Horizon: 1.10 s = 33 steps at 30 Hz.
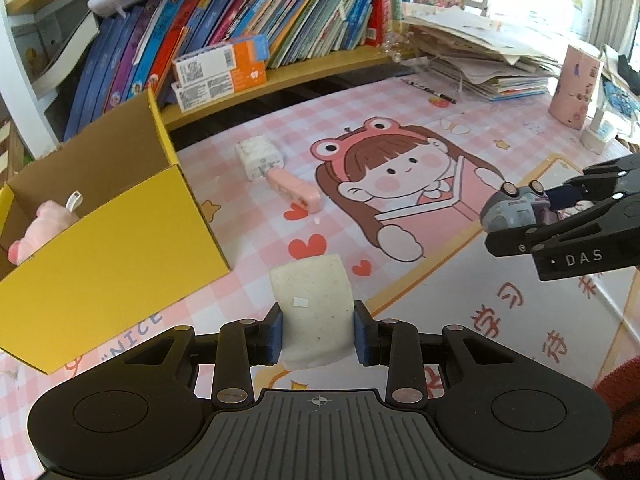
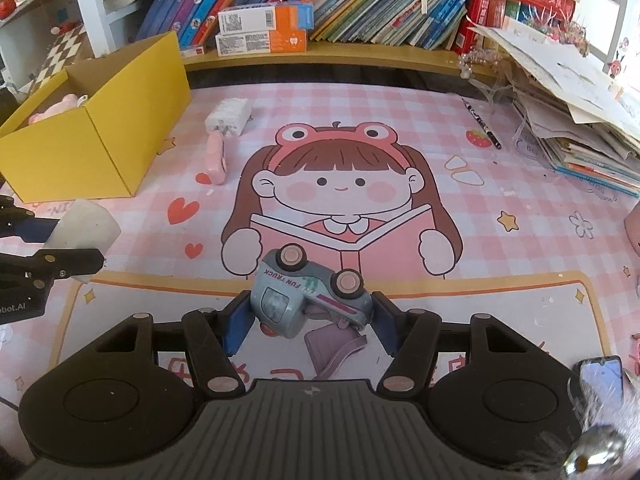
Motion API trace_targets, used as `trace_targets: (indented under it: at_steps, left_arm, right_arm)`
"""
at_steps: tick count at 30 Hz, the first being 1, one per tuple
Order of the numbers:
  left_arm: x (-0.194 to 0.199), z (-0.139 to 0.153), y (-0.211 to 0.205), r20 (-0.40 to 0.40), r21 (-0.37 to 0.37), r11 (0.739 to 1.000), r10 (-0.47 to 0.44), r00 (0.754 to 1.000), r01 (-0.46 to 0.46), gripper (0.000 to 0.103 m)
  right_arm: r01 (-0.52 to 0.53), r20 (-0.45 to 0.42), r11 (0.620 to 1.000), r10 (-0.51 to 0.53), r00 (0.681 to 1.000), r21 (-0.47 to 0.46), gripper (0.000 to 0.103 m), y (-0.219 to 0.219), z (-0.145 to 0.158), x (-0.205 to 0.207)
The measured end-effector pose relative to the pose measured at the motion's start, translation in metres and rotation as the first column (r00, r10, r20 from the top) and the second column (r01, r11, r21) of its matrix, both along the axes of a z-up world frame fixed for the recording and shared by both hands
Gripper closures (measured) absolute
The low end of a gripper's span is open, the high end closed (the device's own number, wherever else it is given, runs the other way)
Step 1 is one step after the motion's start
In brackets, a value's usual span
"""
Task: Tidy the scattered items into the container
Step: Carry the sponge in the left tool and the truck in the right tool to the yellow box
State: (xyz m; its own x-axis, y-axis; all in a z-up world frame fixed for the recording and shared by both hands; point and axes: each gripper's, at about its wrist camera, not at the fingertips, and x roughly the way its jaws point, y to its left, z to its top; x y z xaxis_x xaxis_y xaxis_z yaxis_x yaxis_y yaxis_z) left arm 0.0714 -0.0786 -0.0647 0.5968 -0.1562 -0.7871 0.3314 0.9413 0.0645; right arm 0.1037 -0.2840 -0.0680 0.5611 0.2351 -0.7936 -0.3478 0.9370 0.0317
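One yellow box [image 1: 120,240], pink plush toy [image 1: 36,232] inside, white tag showing

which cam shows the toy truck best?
Right wrist: the toy truck sits tipped between the right gripper pads, "FUN TRUCK" lettering and two wheels clear. Left wrist shows the truck only small at the frame's right edge, partly hidden by that gripper's fingers.

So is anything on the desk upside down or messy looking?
Yes. The toy truck in the right hand-held gripper is tipped over, wheels pointing up. At the far right, the paper pile is a sloppy, slanting heap. The white charger and pink case still lie loose beside the yellow box.
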Motion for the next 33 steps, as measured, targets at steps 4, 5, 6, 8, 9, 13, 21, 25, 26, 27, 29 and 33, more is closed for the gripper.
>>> trace_targets:
  at_steps: [4,5,6,8,9,13,21,25,26,27,29,33]
  left_arm:
    - [-0.007,0.005,-0.002,0.019,-0.001,1.0,-0.019,1.0,0.019,0.071]
    - [-0.008,0.006,-0.002,0.025,-0.002,1.0,-0.02,0.999,0.02,0.071]
    - [-0.009,0.007,-0.001,0.031,-0.003,1.0,-0.021,0.999,0.021,0.071]
    - [-0.012,0.01,0.0,0.04,-0.005,1.0,-0.023,0.999,0.023,0.071]
    - [-0.014,0.011,0.0,0.044,-0.007,1.0,-0.025,0.999,0.025,0.071]
    - [-0.02,0.015,0.003,0.058,-0.012,0.999,-0.032,0.998,0.033,0.071]
    - [-0.033,0.022,0.017,0.074,-0.014,1.0,-0.024,0.997,0.025,0.071]
    - [-0.038,0.024,0.028,0.076,-0.014,1.0,-0.004,0.997,0.006,0.071]
    - [-0.039,0.025,0.031,0.077,-0.015,1.0,0.001,0.997,0.0,0.071]
    - [-0.041,0.025,0.034,0.078,-0.016,1.0,0.006,0.997,-0.005,0.071]
    - [-0.043,0.026,0.04,0.082,-0.019,1.0,0.017,0.997,-0.015,0.071]
    - [-0.047,0.028,0.052,0.089,-0.033,0.999,0.038,0.995,-0.035,0.071]
  right_arm:
    - [-0.002,0.018,1.0,0.002,1.0,0.001,0.043,0.001,0.005,-0.009]
    - [-0.002,0.023,1.0,0.002,1.0,0.0,0.043,0.002,0.007,-0.011]
    - [-0.002,0.027,1.0,0.002,1.0,0.0,0.043,0.002,0.008,-0.013]
    - [-0.001,0.036,1.0,0.001,0.999,-0.001,0.043,0.003,0.01,-0.018]
    - [0.001,0.04,1.0,0.0,0.999,-0.002,0.043,0.003,0.011,-0.02]
    - [0.006,0.053,1.0,-0.006,0.999,-0.005,0.043,0.005,0.016,-0.028]
    - [-0.013,0.063,1.0,0.013,0.998,-0.004,0.043,0.02,0.021,-0.038]
    - [-0.039,0.068,0.999,0.039,0.997,-0.006,0.043,0.033,0.023,-0.041]
    - [-0.046,0.069,0.999,0.046,0.997,-0.007,0.043,0.037,0.023,-0.041]
    - [-0.053,0.07,0.999,0.053,0.996,-0.007,0.043,0.041,0.024,-0.042]
    - [-0.068,0.068,0.998,0.069,0.995,-0.012,0.043,0.048,0.024,-0.043]
    - [-0.107,0.061,0.994,0.109,0.992,-0.031,0.043,0.064,0.024,-0.044]
